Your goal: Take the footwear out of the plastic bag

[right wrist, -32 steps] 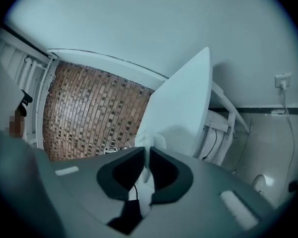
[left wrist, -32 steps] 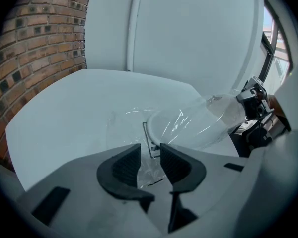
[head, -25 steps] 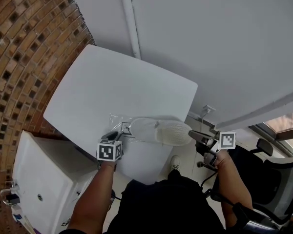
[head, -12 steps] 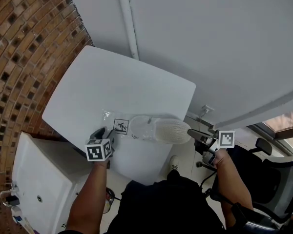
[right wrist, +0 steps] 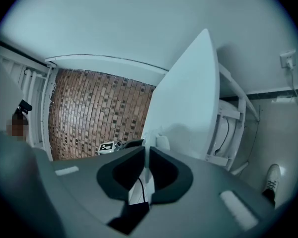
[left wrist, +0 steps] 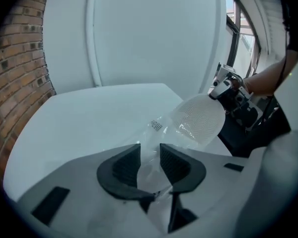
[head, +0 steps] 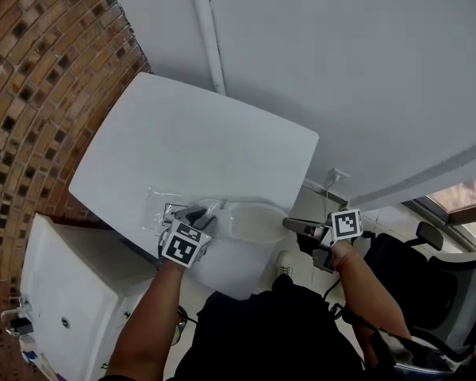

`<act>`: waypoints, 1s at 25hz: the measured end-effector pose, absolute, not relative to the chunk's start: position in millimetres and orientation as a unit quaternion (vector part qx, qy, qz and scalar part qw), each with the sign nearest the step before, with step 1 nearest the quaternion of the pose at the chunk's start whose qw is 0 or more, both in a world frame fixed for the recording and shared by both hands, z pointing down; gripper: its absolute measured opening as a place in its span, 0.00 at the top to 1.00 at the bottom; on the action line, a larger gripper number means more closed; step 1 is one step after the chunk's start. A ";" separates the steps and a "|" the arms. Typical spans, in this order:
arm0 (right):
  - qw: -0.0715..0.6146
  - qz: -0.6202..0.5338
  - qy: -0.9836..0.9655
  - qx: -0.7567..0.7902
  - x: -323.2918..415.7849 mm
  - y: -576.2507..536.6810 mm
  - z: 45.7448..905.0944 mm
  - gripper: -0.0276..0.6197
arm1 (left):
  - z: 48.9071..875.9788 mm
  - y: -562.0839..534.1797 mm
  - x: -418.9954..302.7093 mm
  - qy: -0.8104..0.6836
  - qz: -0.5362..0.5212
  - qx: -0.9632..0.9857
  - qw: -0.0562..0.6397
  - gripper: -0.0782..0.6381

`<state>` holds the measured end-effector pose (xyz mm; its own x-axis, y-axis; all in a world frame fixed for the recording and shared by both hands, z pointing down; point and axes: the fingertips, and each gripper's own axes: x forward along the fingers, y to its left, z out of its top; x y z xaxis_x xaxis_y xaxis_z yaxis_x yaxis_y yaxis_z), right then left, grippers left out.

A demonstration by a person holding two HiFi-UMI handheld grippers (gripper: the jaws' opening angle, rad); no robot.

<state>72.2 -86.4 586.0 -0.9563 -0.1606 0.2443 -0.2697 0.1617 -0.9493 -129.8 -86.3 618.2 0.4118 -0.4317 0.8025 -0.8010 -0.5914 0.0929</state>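
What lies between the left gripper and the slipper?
The clear plastic bag, in the left gripper view; it passes between the left gripper's jaws, which have just been closing.

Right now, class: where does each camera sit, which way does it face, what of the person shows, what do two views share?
Head view: on the person's head, looking steeply down at the table; both forearms show.
Left gripper view: on the left gripper, facing the slipper and wall; its jaws have just been closing, plastic bag between them.
Right gripper view: on the right gripper, facing the brick wall; jaws shut on the slipper.
Shared: each gripper view shows the other.
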 end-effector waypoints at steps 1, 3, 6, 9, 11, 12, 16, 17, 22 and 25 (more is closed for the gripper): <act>0.044 0.639 -0.754 0.145 70.7 -85.8 589.9 0.91 | 623.1 -84.9 -130.5 -0.385 0.384 0.801 0.250 0.72; 0.046 0.649 -0.741 0.164 71.1 -85.9 600.3 0.89 | 628.3 -83.9 -131.8 -0.395 0.374 0.795 0.268 0.74; 0.060 0.645 -0.736 0.195 75.8 -85.7 616.2 0.86 | 630.9 -85.8 -133.3 -0.410 0.364 0.791 0.273 0.77; 0.044 0.657 -0.728 0.190 74.9 -79.7 618.1 0.77 | 632.4 -87.3 -134.4 -0.420 0.348 0.791 0.277 0.86; 0.042 0.662 -0.725 0.184 73.8 -75.3 619.6 0.75 | 632.1 -86.0 -134.5 -0.421 0.329 0.793 0.292 0.87; 0.049 0.663 -0.724 0.184 73.8 -73.1 622.2 0.74 | 631.7 -85.0 -134.1 -0.419 0.322 0.795 0.298 0.87; 0.087 0.658 -0.722 0.194 77.7 -64.8 637.6 0.72 | 631.7 -82.4 -132.8 -0.413 0.313 0.799 0.305 0.87; 0.088 0.660 -0.720 0.194 78.1 -62.1 639.8 0.71 | 631.6 -82.0 -132.5 -0.412 0.312 0.800 0.305 0.87; 0.071 0.665 -0.722 0.179 69.8 -57.2 636.9 0.63 | 630.6 -75.9 -123.6 -0.389 0.307 0.813 0.305 0.87; 0.057 0.662 -0.726 0.178 69.9 -60.1 631.2 0.67 | 630.7 -72.7 -118.4 -0.379 0.306 0.819 0.304 0.87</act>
